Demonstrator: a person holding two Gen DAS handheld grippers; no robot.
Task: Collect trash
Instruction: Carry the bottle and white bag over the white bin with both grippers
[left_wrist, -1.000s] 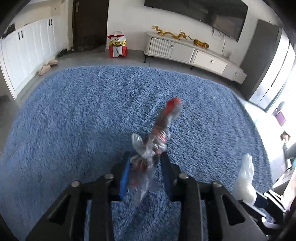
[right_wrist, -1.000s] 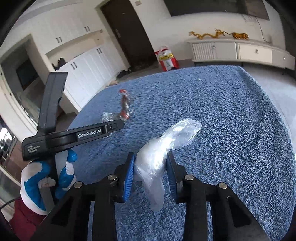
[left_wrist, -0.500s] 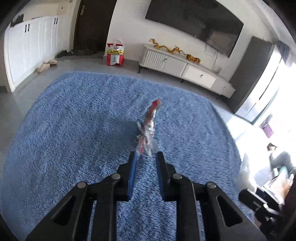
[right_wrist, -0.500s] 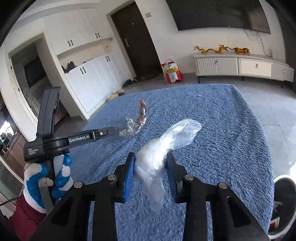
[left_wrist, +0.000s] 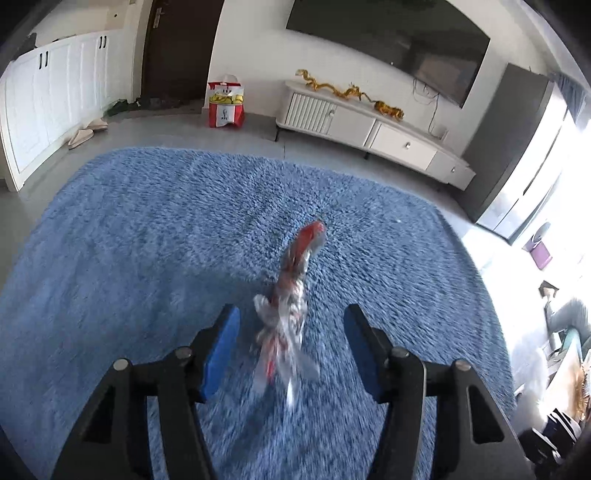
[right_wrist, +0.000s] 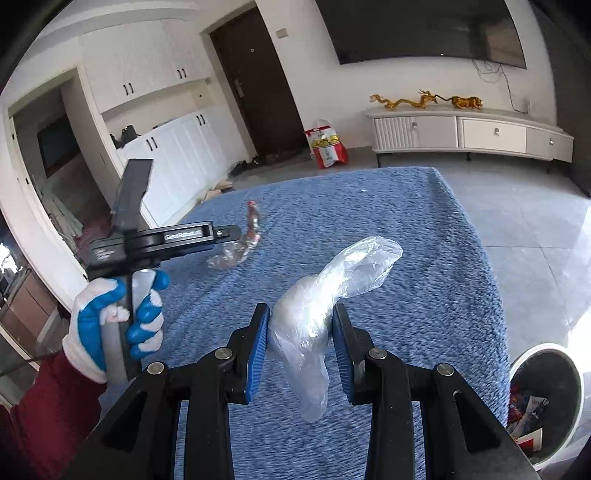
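The left tongs (left_wrist: 291, 350) have just been opening; the wrapper (left_wrist: 291, 295) sits loose between them, long axis pointing away over the rug (left_wrist: 147, 240). The right tongs (right_wrist: 301, 339) clamp the bag (right_wrist: 332, 288), with the bin (right_wrist: 546, 402) near their right.

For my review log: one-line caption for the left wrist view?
Left gripper jaws just opened, red-and-clear wrapper loose between them above blue rug.

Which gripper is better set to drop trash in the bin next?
Right. The right gripper is clamped on the clear plastic bag, with the trash bin beside it. The left gripper's jaws have just opened, off the red wrapper.
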